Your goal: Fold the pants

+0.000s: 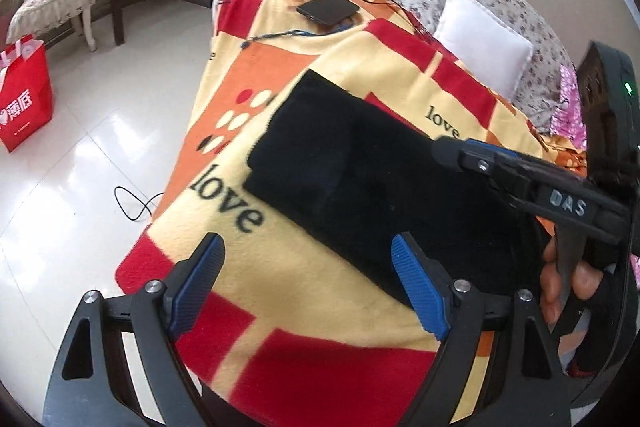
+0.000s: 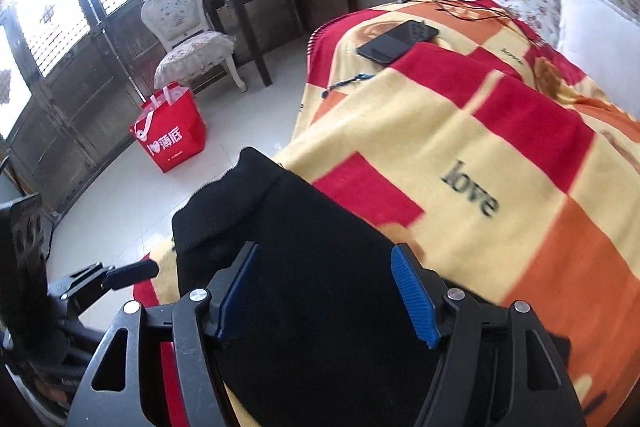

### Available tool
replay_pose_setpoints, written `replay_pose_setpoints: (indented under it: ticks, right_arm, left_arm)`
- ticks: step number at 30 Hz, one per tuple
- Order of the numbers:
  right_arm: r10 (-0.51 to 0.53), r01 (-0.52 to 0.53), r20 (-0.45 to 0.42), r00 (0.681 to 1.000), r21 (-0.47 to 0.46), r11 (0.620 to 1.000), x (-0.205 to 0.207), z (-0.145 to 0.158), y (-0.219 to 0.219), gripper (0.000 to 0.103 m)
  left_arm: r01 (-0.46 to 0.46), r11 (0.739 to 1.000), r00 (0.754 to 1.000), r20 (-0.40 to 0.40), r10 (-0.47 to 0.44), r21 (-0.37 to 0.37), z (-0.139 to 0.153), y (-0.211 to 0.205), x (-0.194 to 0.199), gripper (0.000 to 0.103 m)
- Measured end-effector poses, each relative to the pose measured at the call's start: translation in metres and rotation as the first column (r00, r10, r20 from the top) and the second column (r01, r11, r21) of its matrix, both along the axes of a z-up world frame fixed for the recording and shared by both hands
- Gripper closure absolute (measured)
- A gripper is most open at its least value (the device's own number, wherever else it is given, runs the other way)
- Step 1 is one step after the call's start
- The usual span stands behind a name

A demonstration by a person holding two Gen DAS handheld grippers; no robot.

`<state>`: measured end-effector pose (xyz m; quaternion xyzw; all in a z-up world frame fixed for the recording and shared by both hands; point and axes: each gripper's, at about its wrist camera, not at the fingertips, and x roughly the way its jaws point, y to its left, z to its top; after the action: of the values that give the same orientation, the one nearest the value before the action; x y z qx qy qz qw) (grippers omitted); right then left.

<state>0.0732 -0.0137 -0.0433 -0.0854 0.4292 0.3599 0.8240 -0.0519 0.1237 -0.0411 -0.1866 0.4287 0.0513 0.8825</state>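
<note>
Hovering over the pants (image 2: 304, 267) on the blanket (image 2: 460, 155), both tongs, left (image 1: 308, 279) and right (image 2: 324, 287), stood open and empty; next grip should take every layer beside the ribbed cuff.

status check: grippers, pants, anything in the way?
Left gripper open, empty. Right gripper open above the pants, no grip. Pants folded on blanket. Phone far off.

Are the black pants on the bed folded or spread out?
Folded: the black pants lie as a compact, layered rectangle on the blanket, no legs spread.
</note>
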Motion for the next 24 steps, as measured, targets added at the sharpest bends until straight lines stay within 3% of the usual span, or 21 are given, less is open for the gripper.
replay_pose_setpoints:
  ticks: [6,20,24]
  right_arm:
    - [0.045,-0.046,-0.013,0.999,-0.035,0.998,0.015,-0.009,0.030,0.033]
    - [0.107,-0.105,-0.077,0.991,0.020,0.994,0.038,-0.028,0.073,0.030]
    - [0.093,-0.086,-0.113,0.989,0.067,0.994,0.044,-0.037,0.071,0.035]
  left_arm:
    - [-0.003,1.000,1.000,-0.001,0.003,-0.027,-0.006,-0.002,0.006,0.017]
    - [-0.015,0.999,1.000,0.012,0.015,-0.038,-0.012,-0.003,0.016,0.016]
    - [-0.015,0.999,1.000,0.015,0.015,-0.029,-0.013,-0.004,0.019,0.016]
